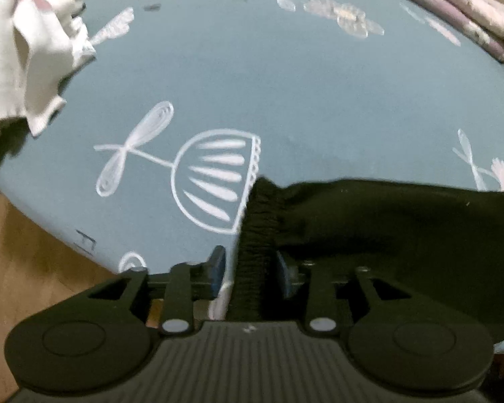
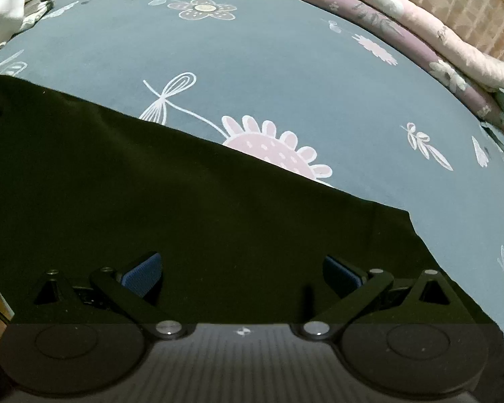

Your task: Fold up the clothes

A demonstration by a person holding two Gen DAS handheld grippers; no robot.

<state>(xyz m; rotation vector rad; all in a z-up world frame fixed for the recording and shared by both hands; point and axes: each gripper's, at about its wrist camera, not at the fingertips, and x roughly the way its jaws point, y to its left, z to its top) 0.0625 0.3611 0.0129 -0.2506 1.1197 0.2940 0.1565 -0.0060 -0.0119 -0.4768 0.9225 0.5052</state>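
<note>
Left tongs (image 1: 250, 273) are partway open around the elastic waistband (image 1: 257, 235), pads not clearly pinching it. Right tongs (image 2: 242, 273) are wide open over the black shorts (image 2: 151, 201), holding nothing. Shorts lie flat on the bedsheet (image 1: 285, 84), probably for folding. White clothes (image 1: 27, 67) are bunched further back.

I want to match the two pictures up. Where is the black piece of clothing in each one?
Left wrist view: the black garment fills the lower right, its ribbed waistband running down between the jaws.
Right wrist view: the black garment covers the lower left and middle, under the open jaws.
Shared landmark: the white cloth pile at the upper left of the blue patterned bedsheet.
</note>
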